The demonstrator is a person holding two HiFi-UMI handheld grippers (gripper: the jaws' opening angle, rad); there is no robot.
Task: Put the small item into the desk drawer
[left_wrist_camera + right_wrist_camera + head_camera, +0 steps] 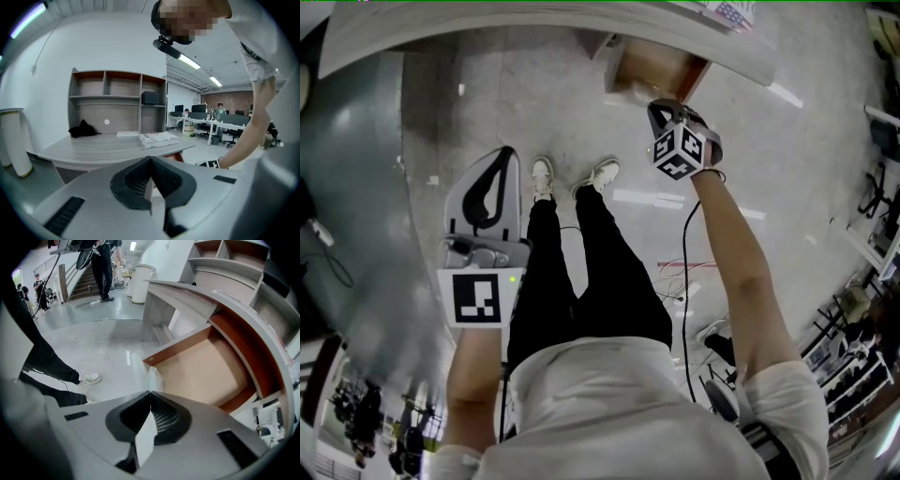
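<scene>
Head view
- Right hand-held gripper (667, 111): was seen tilted steeply down, just at the mouth of the open drawer (652, 61), under the curved rim of the bench (534, 23).
- Left hand-held gripper (499, 159): was held low beside the person's left leg, well apart from the drawer.
- Nearer hand: the right one, by a wide margin.

Left gripper view
- Jaw state: the jaws of the left hand-held gripper (150, 159) were seen pressed together, and nothing was made out between them.
- Surroundings: the bench (108, 147) lay ahead with a stack of papers (158, 137), a dark bundle (83, 129) and a shelf unit (117, 101) at its back. None of it was judged to be part of the coming move.

Right gripper view
- Jaw state: the right hand-held gripper (150, 393) was closed on the small item (153, 378), a thin, pale, half-clear piece whose kind could not be told.
- Item's long axis: it ran along the jaws' own line and stuck out past the tips.
- Key relation: the item was seen over the near front corner of the drawer (206, 376), with the bare wooden bottom ahead and to the right.
- Obstacles: none were seen inside the drawer. Only its front edge, just under the item, and the overhanging bench top (201, 305) were judged to need clearing.
- Also in view: a shoe (89, 378) on the floor, well aside.
</scene>
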